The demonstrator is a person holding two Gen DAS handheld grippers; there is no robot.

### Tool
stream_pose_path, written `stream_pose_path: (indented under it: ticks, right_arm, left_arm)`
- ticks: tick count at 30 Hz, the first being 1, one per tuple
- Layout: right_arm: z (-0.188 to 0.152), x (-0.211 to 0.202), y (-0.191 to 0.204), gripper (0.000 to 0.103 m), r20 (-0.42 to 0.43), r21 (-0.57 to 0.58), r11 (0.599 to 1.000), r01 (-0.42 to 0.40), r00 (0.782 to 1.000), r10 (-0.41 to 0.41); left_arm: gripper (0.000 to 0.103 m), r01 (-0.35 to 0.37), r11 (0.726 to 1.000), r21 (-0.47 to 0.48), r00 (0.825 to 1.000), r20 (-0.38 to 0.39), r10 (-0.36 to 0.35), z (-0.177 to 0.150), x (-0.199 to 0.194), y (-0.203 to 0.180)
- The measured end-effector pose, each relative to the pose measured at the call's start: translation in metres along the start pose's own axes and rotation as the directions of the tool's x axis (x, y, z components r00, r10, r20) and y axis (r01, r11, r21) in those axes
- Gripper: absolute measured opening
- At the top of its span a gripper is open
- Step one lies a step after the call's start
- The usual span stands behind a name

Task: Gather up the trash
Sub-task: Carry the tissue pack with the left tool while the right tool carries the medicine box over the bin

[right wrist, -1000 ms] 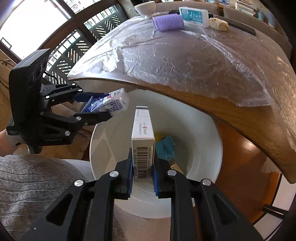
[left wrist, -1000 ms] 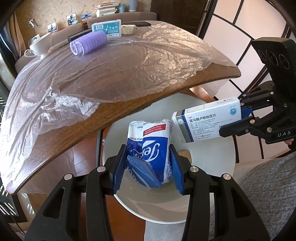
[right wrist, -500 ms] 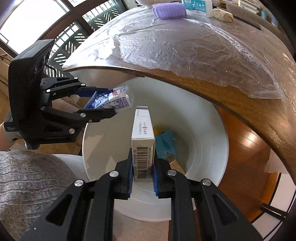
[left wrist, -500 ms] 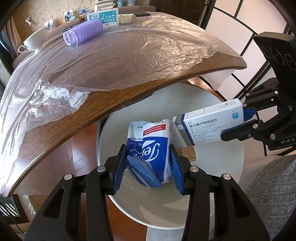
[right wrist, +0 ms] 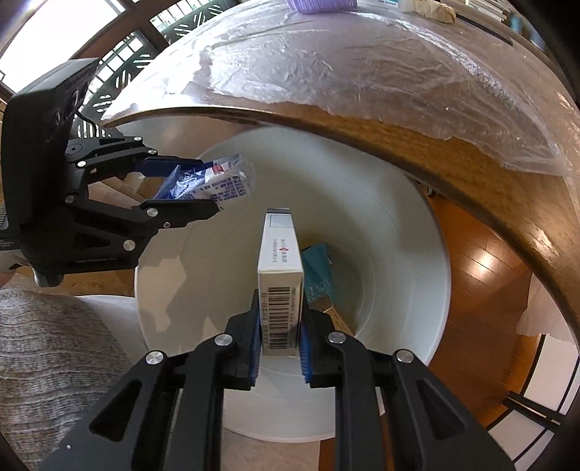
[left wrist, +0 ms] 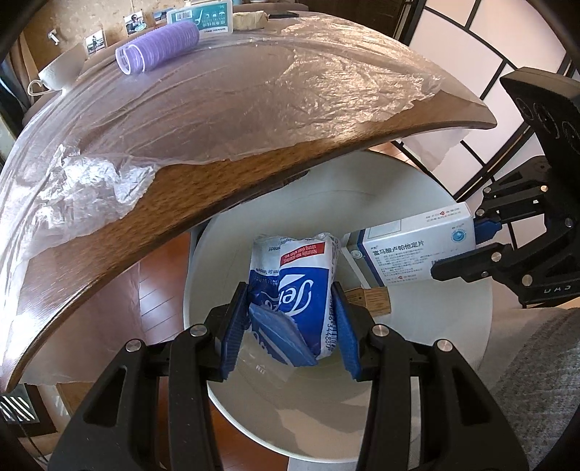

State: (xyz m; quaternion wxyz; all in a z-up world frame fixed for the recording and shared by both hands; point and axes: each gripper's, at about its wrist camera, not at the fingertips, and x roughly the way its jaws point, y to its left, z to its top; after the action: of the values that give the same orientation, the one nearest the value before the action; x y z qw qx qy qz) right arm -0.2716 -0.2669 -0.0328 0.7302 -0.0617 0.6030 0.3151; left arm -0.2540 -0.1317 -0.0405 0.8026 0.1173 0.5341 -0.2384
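My left gripper (left wrist: pixel 290 311) is shut on a crumpled blue and white packet (left wrist: pixel 301 282) and holds it over the mouth of a round white bin (left wrist: pixel 435 344). The right gripper (right wrist: pixel 279 319) is shut on a white medicine box (right wrist: pixel 280 268) with a barcode, also above the bin (right wrist: pixel 398 235). From the left wrist camera that box (left wrist: pixel 413 250) sits at the right, in the other gripper (left wrist: pixel 467 246). The right wrist camera has the packet (right wrist: pixel 217 181) and left gripper (right wrist: pixel 188 188) at the upper left. A teal scrap (right wrist: pixel 319 268) and a wooden piece (right wrist: pixel 335 315) lie at the bin's bottom.
The bin stands on a wood floor (right wrist: pixel 482 290), partly under the edge of a wooden table (left wrist: pixel 217 174) covered with clear plastic film (left wrist: pixel 253 90). On the table's far side lie a purple hair roller (left wrist: pixel 159 47) and a white packet (left wrist: pixel 199 18). A grey knitted sleeve (right wrist: pixel 47 355) is close by.
Both grippers have sunk lower toward the bin with their loads still gripped. The bin's mouth now looks larger and the table edge sits higher in both views.
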Motion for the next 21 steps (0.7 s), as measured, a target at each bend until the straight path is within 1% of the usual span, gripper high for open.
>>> stream_pose_path:
  ticks: [5,21]
  right_arm:
    - [0.000,0.011,0.002,0.018,-0.012,0.006,1.000,0.008,1.000,-0.008]
    - [-0.004,0.029,0.015,0.018,-0.043,0.013,0.999,0.031,0.999,-0.031]
  left_arm:
    - [0.046,-0.003,1.000,-0.001,1.000,-0.011,0.003,0.002,0.008,0.000]
    - [0.046,-0.009,1.000,0.000,0.999,-0.035,0.009,-0.001,0.030,0.002]
